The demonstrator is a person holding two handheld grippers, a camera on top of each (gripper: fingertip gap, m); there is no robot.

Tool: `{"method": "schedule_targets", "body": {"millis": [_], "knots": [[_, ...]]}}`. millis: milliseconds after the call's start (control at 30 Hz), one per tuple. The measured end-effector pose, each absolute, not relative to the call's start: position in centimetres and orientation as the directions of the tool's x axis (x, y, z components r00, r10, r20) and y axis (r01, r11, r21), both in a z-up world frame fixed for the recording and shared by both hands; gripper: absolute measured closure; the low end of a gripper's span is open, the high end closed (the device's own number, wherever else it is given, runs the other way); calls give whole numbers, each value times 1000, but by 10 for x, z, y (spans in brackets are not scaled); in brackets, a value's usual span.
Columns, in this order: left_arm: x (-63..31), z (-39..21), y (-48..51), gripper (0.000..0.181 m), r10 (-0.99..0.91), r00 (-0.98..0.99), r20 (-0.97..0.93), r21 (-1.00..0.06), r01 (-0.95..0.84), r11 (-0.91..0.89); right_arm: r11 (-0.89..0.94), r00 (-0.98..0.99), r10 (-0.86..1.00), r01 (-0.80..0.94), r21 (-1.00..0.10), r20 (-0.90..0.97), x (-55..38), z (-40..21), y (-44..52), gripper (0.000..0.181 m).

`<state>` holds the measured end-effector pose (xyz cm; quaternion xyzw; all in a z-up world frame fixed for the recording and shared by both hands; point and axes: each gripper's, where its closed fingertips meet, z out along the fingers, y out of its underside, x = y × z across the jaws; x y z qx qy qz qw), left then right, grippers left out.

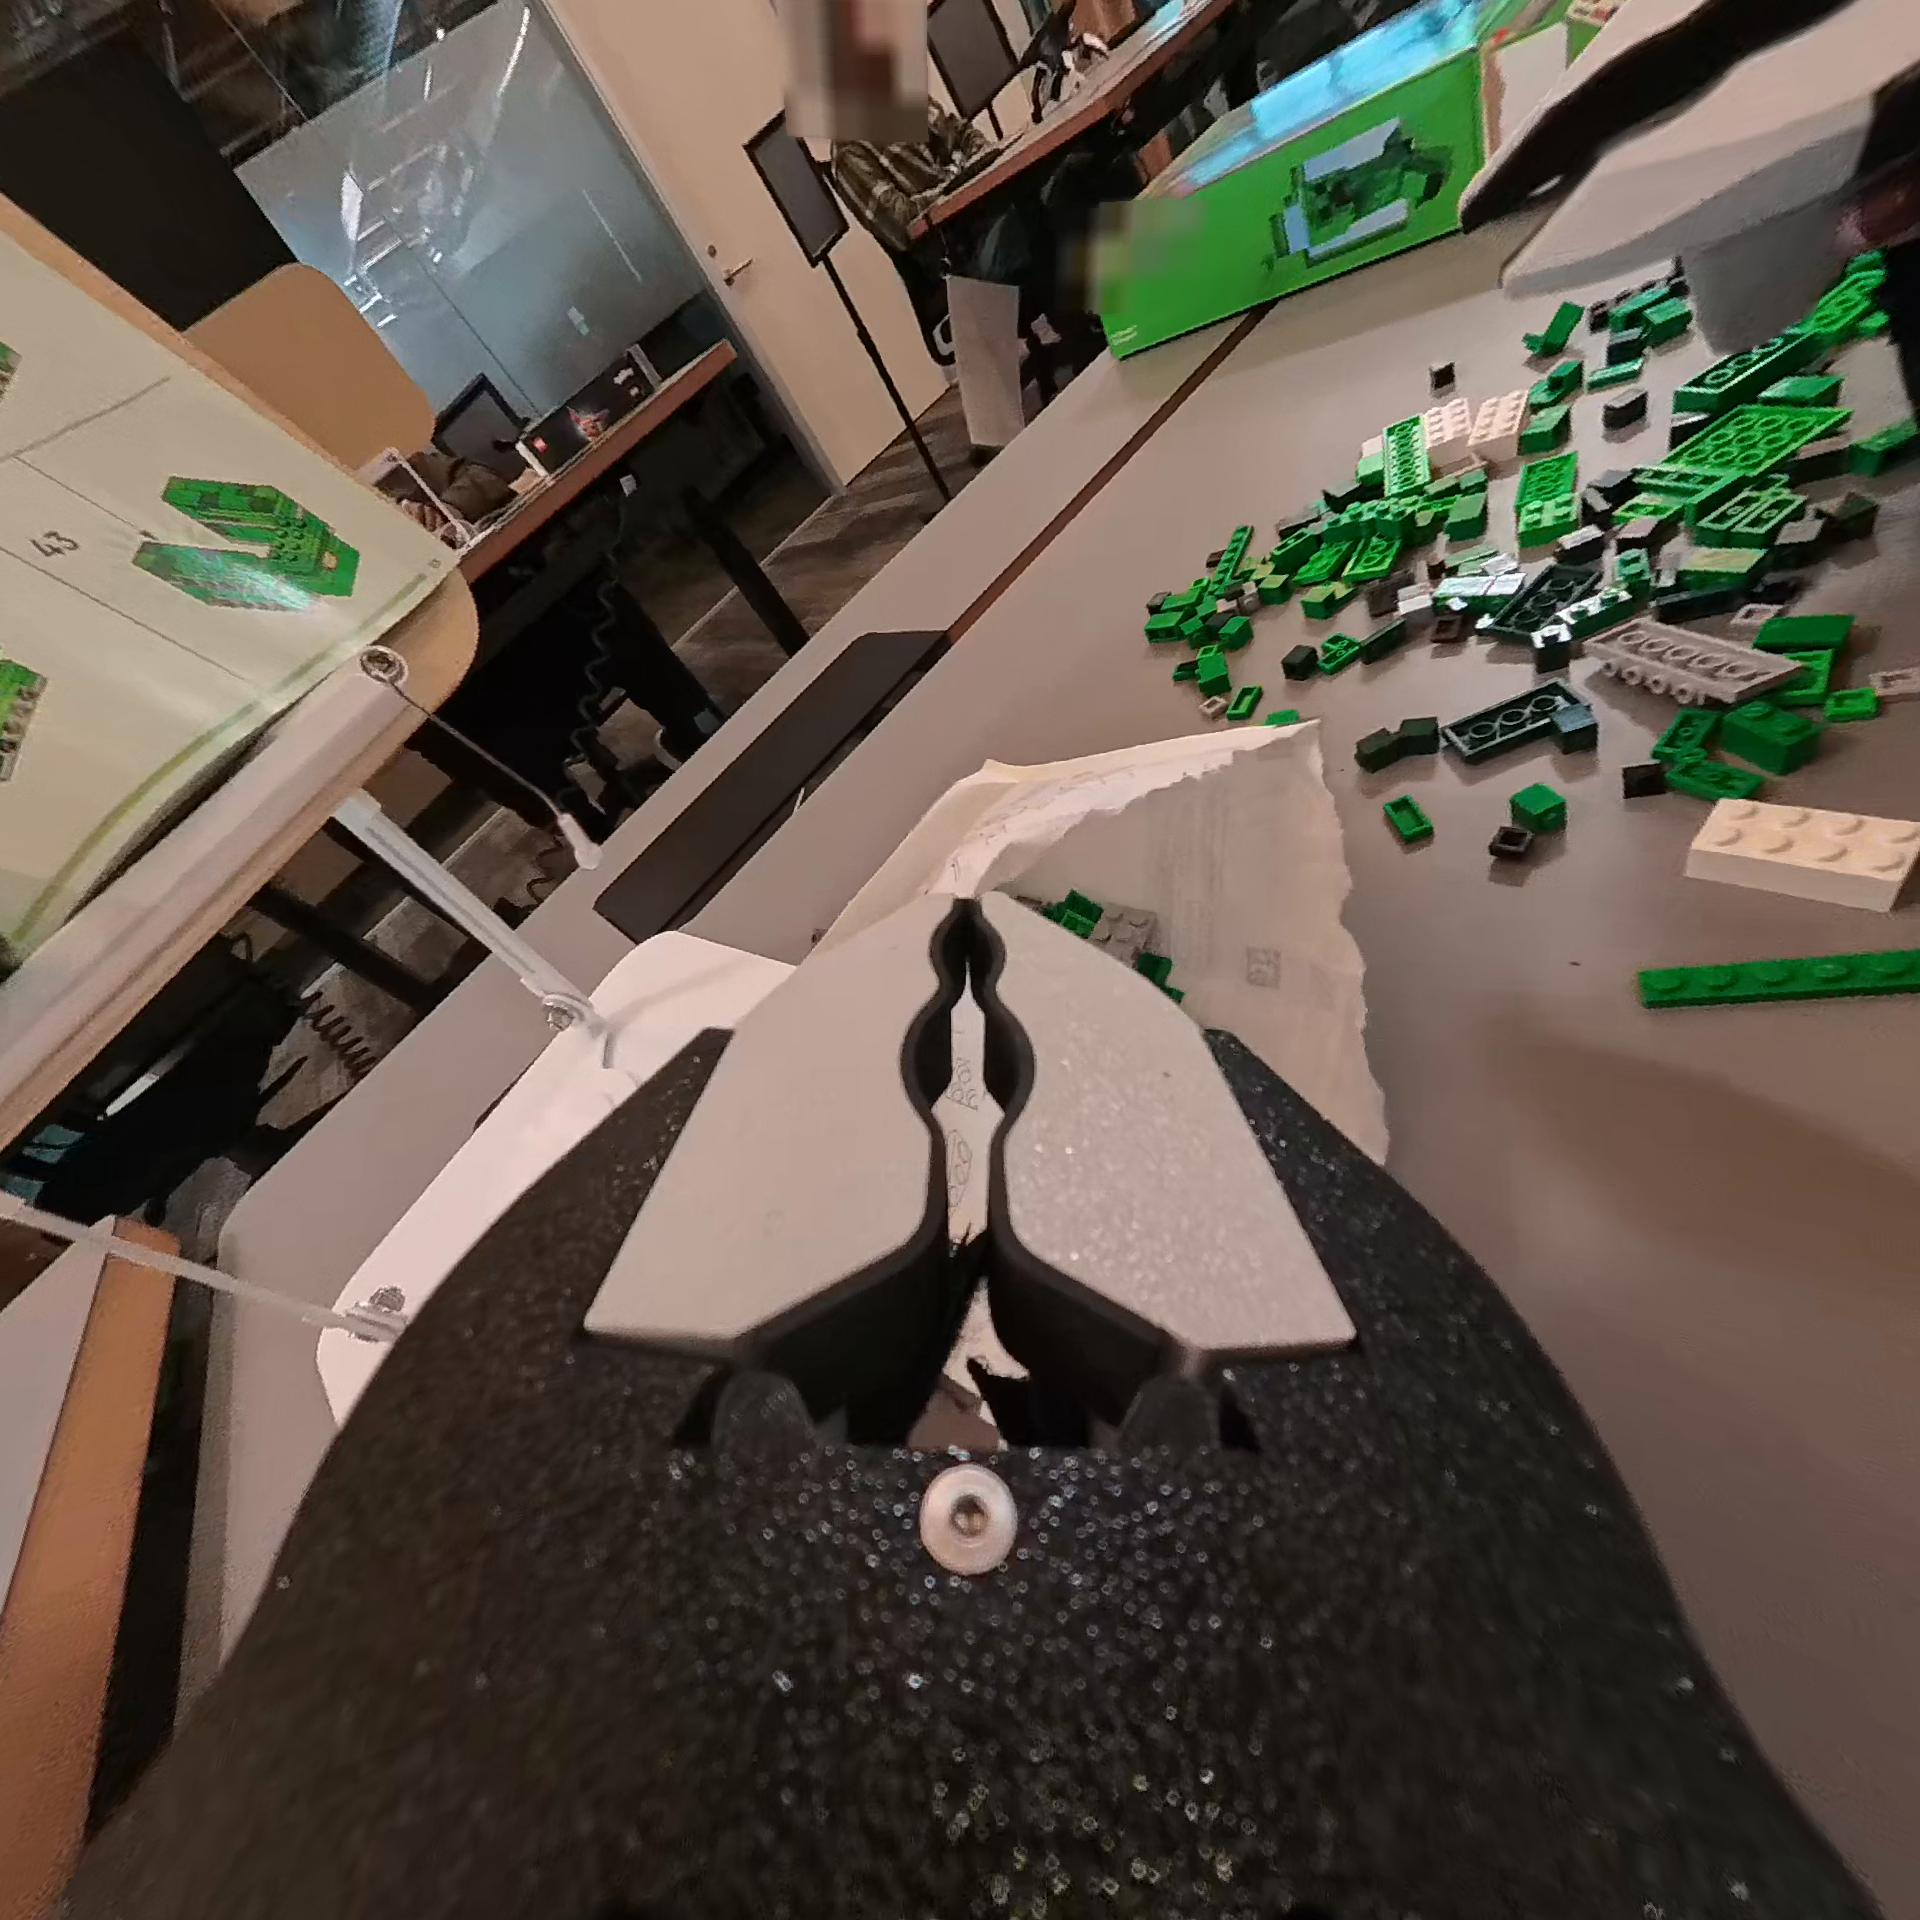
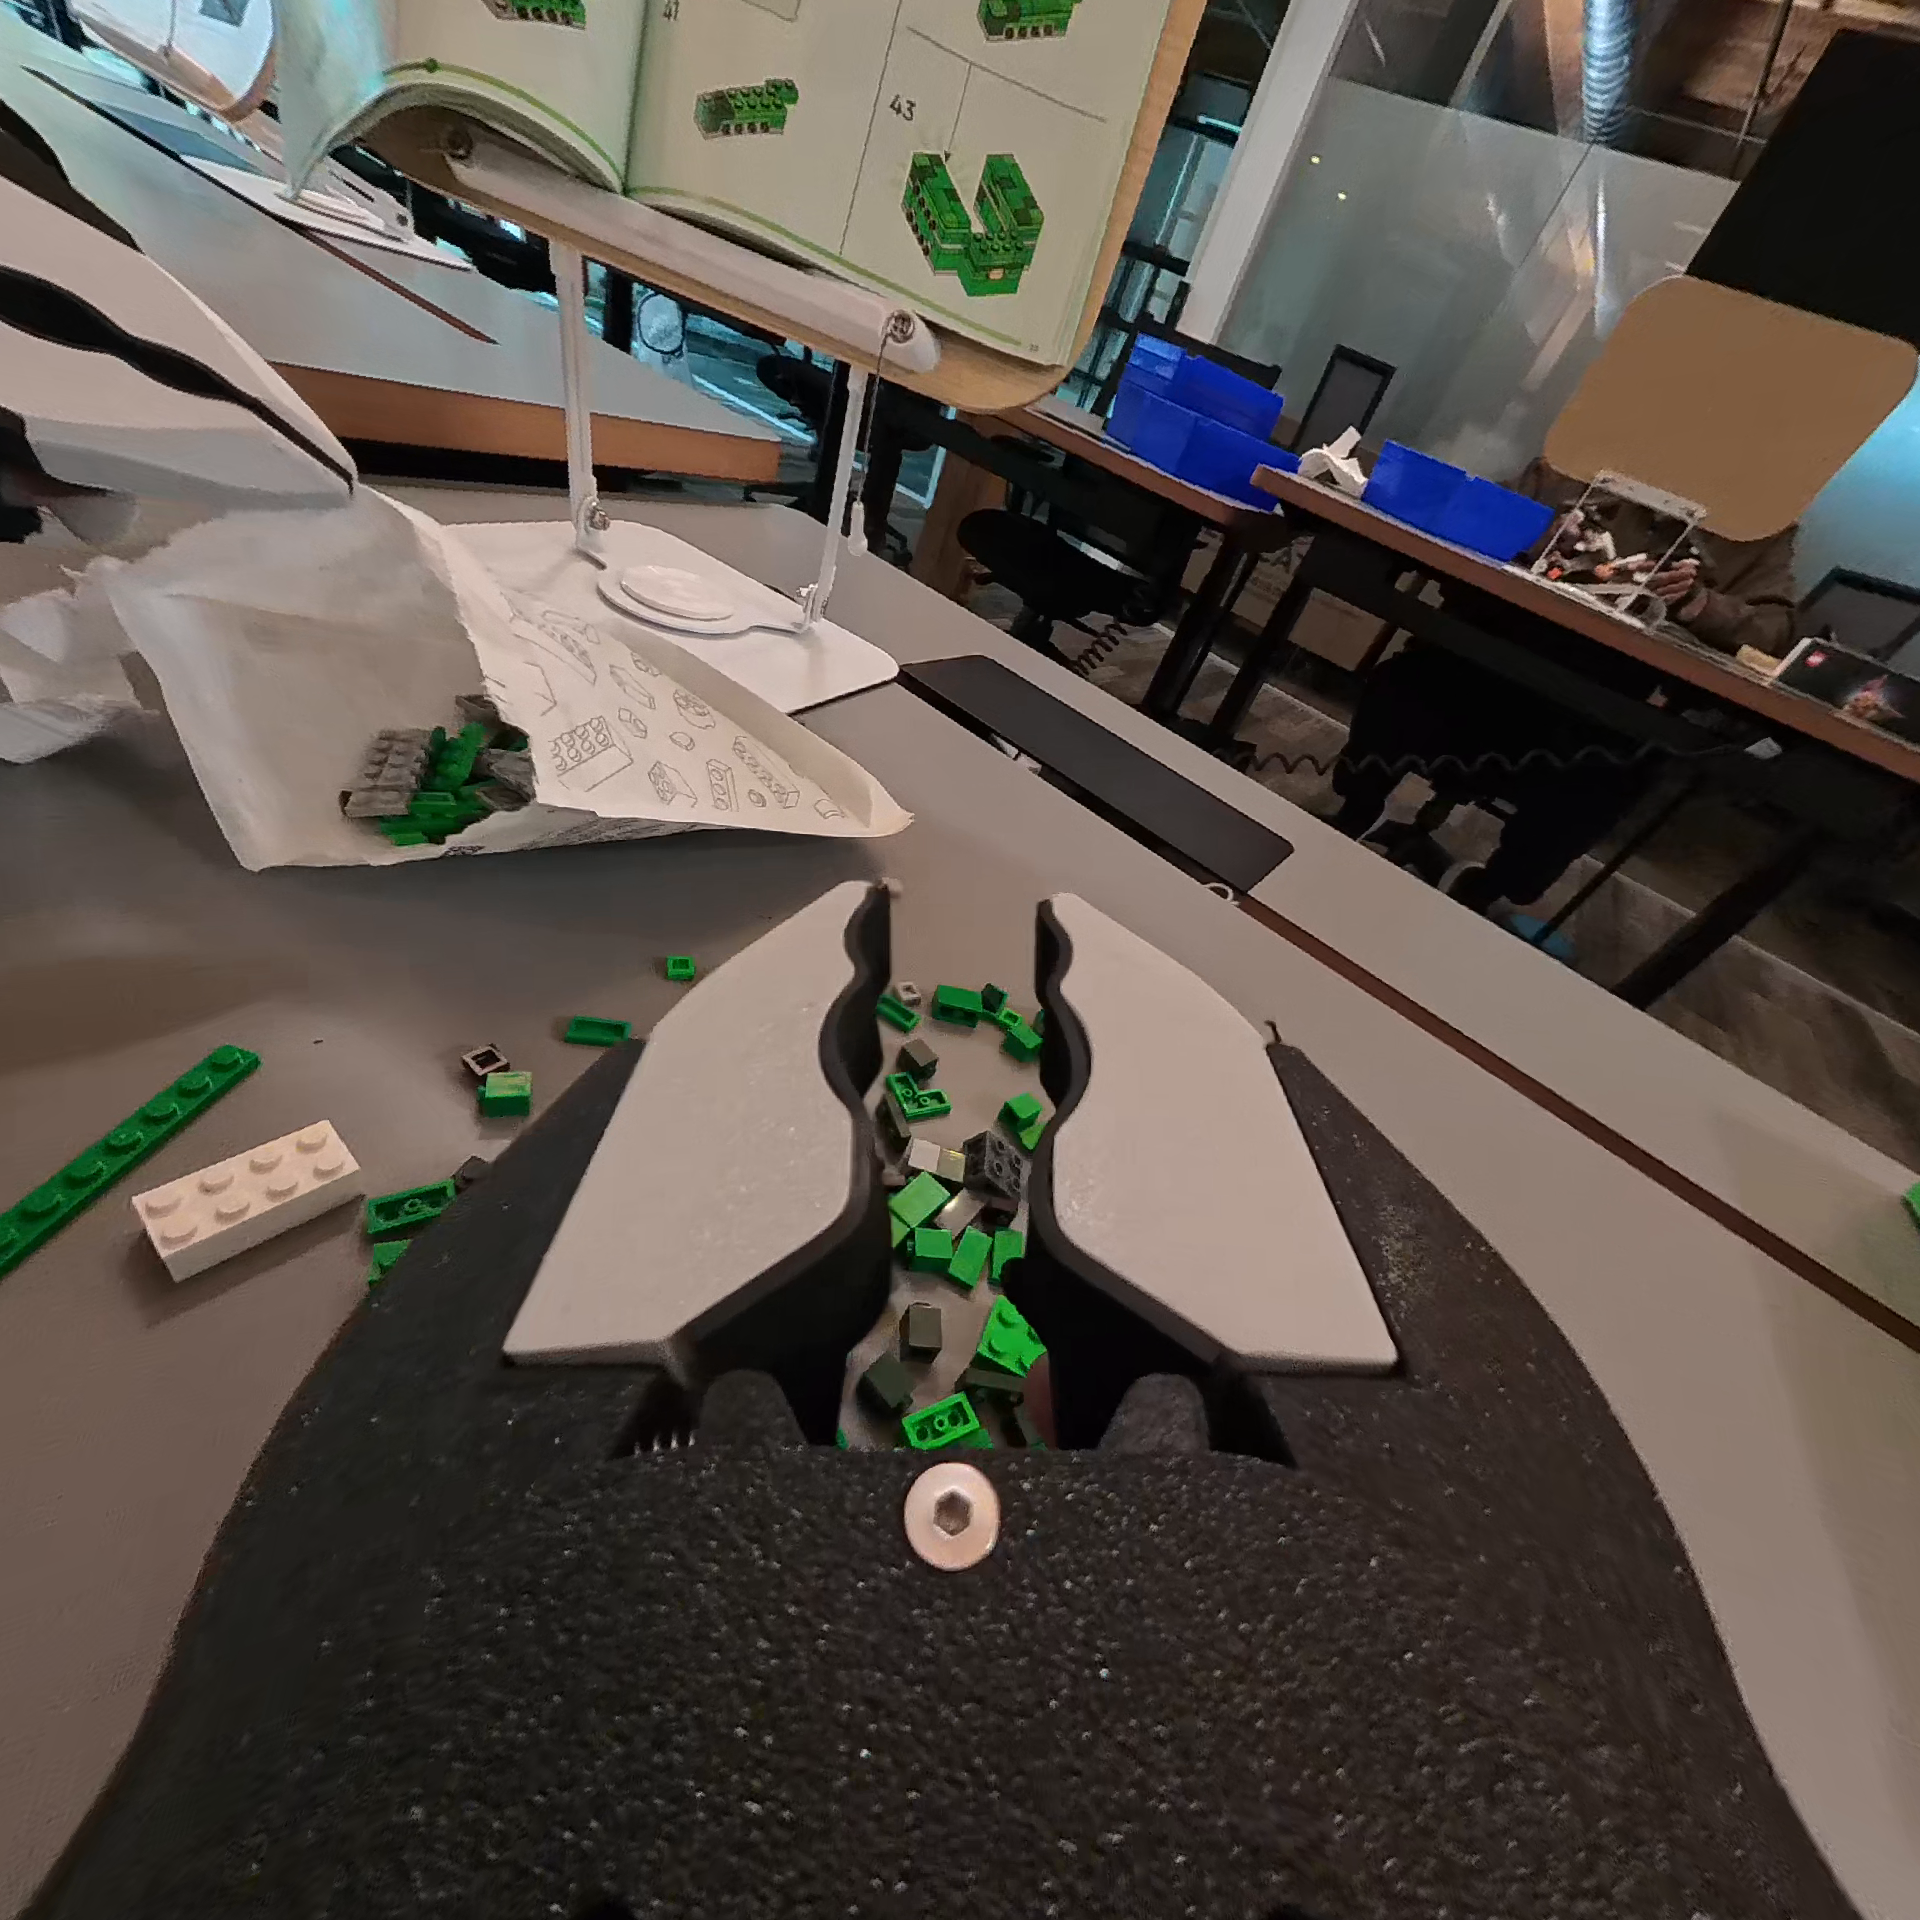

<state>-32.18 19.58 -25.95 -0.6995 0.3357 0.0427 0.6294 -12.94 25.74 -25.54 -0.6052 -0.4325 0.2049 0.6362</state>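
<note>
Paper bag (image 2: 312, 665) torn edge pinched by left tool (image 1: 971, 920), lifted, bricks inside; right tool (image 2: 961, 914) apart, over loose bricks (image 2: 945, 1174) mid-frame.

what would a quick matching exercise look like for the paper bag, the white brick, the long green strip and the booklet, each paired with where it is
Things:
1. paper bag
2. white brick
3. long green strip
4. booklet

Places:
A. propped open on a stand above the table
B. lying flat on the table, beside the white brick
C. pinched at its torn edge by the left gripper
D. on the table, left of the open right gripper

Pairs: 1-C, 2-D, 3-B, 4-A
</note>
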Motion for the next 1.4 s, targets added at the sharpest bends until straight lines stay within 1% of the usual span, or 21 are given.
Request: {"method": "schedule_targets", "body": {"millis": [33,133,200,333,433,633,833,967,1100,1200,1400], "knots": [[-322,-259,196,181,-412,774,-481,-854,-520,21,172,539,790,265,-949,293,-129,-257,258,151],[-323,-258,196,181,-399,774,-491,-852,-523,32,137,526,806,280,-950,271,-131,-264,259,137],[-322,-259,196,181,-402,773,-491,-851,-524,33,125,517,816,281,-952,260,-132,-265,258,130],[-324,-258,197,181,-393,784,-481,-859,-511,32,125,525,810,283,-951,263,-128,-263,261,122],[-329,-256,198,181,-372,802,-467,-869,-494,27,114,562,788,268,-957,252,-116,-258,269,119],[-338,-250,199,181,-316,829,-461,-879,-477,29,96,678,701,220,-971,223,-74,-243,292,120],[-342,-248,200,181,-289,836,-466,-878,-478,33,100,814,538,194,-976,218,-18,-226,314,125],[-343,-248,200,181,-279,840,-466,-880,-474,42,91,872,443,190,-978,211,25,-219,322,126],[-343,-247,201,181,-268,848,-458,-886,-461,54,111,903,389,149,-983,181,62,-207,319,131],[-343,-247,202,181,-257,852,-456,-888,-456,65,129,920,324,189,-974,221,94,-208,320,134],[-344,-247,203,181,-225,862,-454,-891,-443,100,131,911,142,369,-920,386,163,-219,331,143]]}}
